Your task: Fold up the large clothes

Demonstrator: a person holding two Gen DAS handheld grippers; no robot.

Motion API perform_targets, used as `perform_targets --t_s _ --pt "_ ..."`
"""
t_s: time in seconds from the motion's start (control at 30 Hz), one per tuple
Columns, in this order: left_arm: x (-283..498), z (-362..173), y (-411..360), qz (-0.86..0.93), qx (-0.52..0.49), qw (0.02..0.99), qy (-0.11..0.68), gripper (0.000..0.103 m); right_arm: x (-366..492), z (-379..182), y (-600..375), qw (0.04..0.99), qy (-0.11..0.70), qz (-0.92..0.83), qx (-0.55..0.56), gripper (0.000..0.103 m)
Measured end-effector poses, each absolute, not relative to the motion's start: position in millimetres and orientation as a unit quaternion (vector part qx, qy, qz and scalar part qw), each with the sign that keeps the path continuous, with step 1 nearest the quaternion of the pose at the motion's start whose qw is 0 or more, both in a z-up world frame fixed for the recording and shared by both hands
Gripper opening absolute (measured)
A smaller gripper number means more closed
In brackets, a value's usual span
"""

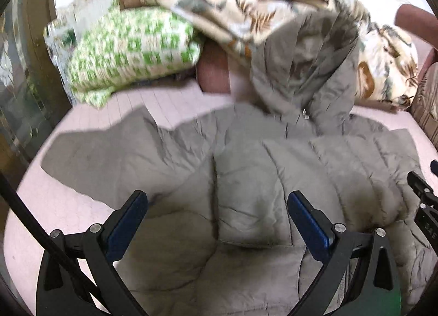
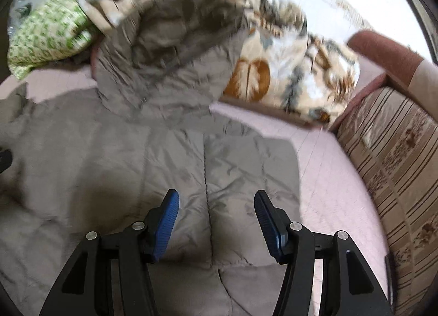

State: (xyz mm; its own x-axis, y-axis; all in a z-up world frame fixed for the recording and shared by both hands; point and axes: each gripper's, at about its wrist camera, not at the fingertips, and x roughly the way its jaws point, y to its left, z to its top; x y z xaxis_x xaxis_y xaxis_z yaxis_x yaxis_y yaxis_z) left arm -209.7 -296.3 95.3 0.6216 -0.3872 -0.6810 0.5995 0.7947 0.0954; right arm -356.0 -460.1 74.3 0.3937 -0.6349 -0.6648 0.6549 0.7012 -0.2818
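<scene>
Both grippers, L (image 1: 217, 201) & R (image 2: 216, 199), fingers wide apart, empty, above jacket (image 2: 175, 157); hood end lies farthest from fingers

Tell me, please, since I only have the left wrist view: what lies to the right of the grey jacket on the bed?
Observer: A striped beige cushion with brown floral bands lines the bed's right side; your view catches only a sliver of it.
Operator: Thank you. Is the right gripper open or closed?
Observer: The right gripper is open, with blue pads spread over the jacket and nothing between them.
Operator: What sits directly under it?
Observer: The jacket's centre seam runs straight between its fingers, towards the hood.
Operator: And the jacket's right edge?
Observer: It ends on bare pink bed cover, short of the cushion.
</scene>
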Motion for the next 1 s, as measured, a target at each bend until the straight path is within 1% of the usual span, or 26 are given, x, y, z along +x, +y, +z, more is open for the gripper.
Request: perform_targets --t_s 0.07,0.2,0.3,0.37,0.43,0.6,0.77,0.9,1.0 --pt "-215 107 -288 -0.281 0.157 0.892 0.318 0.102 -365 89 -443 0.845 0.373 -0.383 0.002 0.063" --pt "-213 118 -268 -0.278 0.151 0.896 0.310 0.102 -385 110 -413 0.862 0.348 -0.368 0.000 0.068" --pt "-206 120 -252 -0.266 0.148 0.900 0.311 0.102 -404 116 -389 0.876 0.339 -0.342 0.014 0.069" --pt "-199 120 -237 -0.261 0.139 0.902 0.315 0.102 -416 117 -373 0.886 0.337 -0.316 0.030 0.069" --pt "-188 119 -221 -0.255 0.131 0.903 0.319 0.102 -428 114 -353 0.899 0.332 -0.281 0.044 0.073" --pt "-144 113 -172 -0.210 0.107 0.911 0.337 0.102 -429 95 -318 0.915 0.353 -0.190 0.037 0.073" --pt "-102 104 -129 -0.157 0.068 0.914 0.368 0.102 -422 87 -330 0.908 0.364 -0.206 0.039 0.073" --pt "-75 101 -111 -0.142 0.066 0.914 0.375 0.102 -427 90 -353 0.905 0.355 -0.213 0.097 0.074" --pt "-45 92 -83 -0.143 0.019 0.902 0.408 0.102 -431 82 -367 0.896 0.362 -0.213 0.141 0.075"
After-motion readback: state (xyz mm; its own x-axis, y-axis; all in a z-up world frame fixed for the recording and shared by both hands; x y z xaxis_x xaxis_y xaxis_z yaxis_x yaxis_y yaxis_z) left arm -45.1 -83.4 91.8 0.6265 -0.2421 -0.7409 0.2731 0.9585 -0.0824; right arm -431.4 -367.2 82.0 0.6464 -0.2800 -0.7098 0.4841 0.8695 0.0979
